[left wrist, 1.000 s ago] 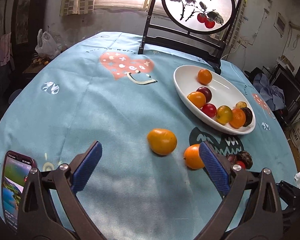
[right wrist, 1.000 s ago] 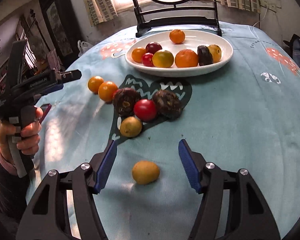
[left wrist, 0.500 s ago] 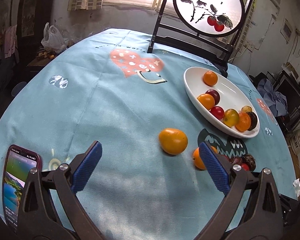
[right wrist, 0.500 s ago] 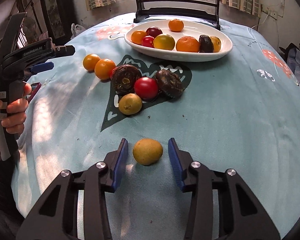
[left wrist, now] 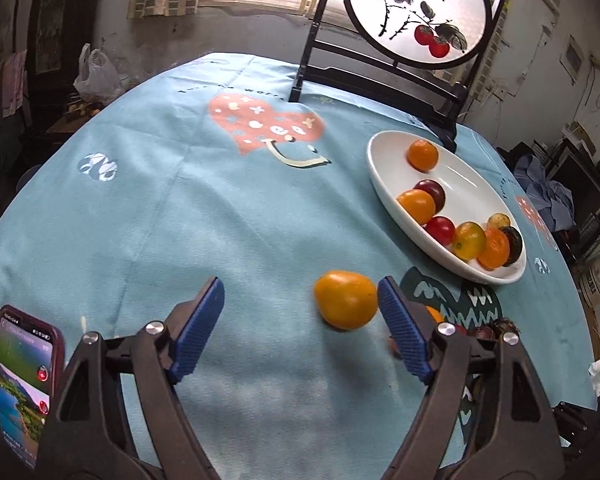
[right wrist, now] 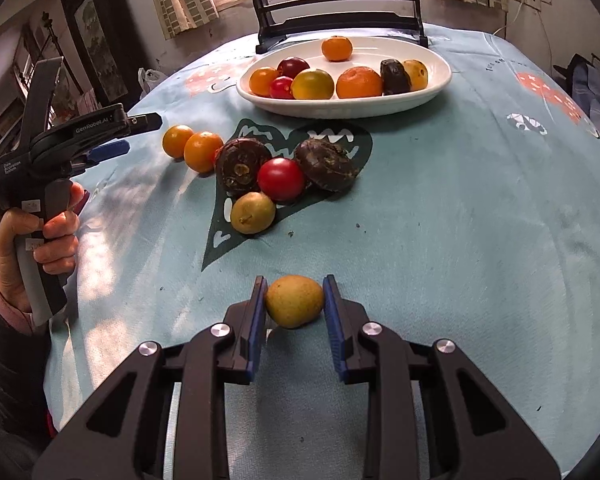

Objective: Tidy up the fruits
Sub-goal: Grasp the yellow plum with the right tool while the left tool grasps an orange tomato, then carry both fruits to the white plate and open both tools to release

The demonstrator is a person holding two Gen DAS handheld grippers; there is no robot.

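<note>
My right gripper (right wrist: 294,306) is shut on a yellow-brown fruit (right wrist: 295,300) that rests on the blue tablecloth. My left gripper (left wrist: 300,320) is open, low over the cloth, with an orange fruit (left wrist: 346,299) just inside its right finger. A white oval plate (left wrist: 384,184) holds several fruits at the right; it also shows in the right wrist view (right wrist: 340,106). Loose on the cloth are two orange fruits (right wrist: 202,151), two dark brown fruits (right wrist: 242,165), a red tomato (right wrist: 281,179) and a yellow-green fruit (right wrist: 253,213).
A phone (left wrist: 22,384) lies at the table's left front edge. A black stand with a round painted panel (left wrist: 416,12) stands behind the plate. The person's hand holds the left gripper's handle (right wrist: 40,208). The table edge curves close on all sides.
My right gripper has closed its fingers onto the yellow-brown fruit. My left gripper has moved forward and right, so the orange fruit now lies beside its right finger.
</note>
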